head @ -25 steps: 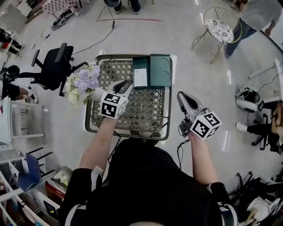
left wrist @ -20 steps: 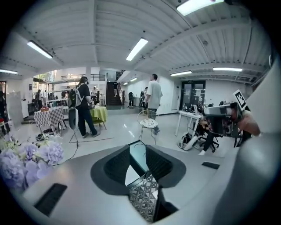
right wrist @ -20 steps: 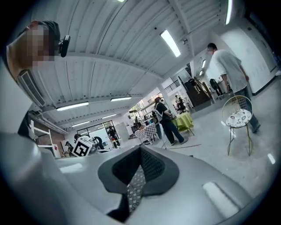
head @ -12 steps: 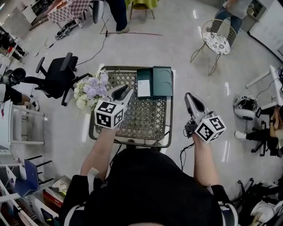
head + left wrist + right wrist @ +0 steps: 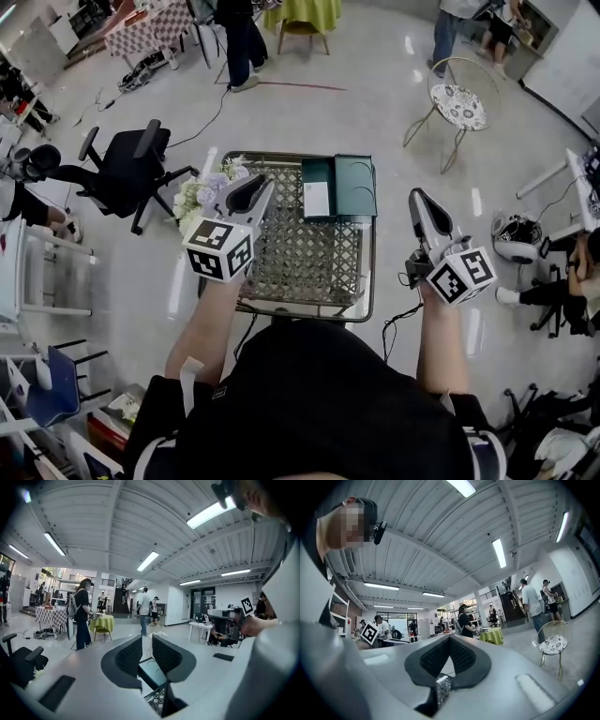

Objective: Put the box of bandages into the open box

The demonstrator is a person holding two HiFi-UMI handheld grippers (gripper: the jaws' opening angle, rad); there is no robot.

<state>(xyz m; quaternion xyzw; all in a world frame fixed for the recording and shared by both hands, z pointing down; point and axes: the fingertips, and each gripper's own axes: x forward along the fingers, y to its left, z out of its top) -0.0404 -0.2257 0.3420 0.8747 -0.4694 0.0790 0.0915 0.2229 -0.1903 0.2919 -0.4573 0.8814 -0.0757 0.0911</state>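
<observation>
1. Head view: the lattice tabletop (image 5: 309,262) fills mid-frame. The dark green open box (image 5: 356,183) lies at its upper edge, lid folded to the right. The white-faced box of bandages (image 5: 319,199) seems to lie in its left half, so the job looks done. The left gripper (image 5: 255,187) hovers left of it, beside the flowers (image 5: 199,195). The right gripper (image 5: 418,202) stands off the tabletop's right edge, probably to stay clear.
2. Left gripper view: the jaws are closing, a narrow gap remains, and nothing is between them. The open box shows beyond, at lower centre.
3. Right gripper view: the jaws are together and empty, aimed across the room like an idle hand.
</observation>
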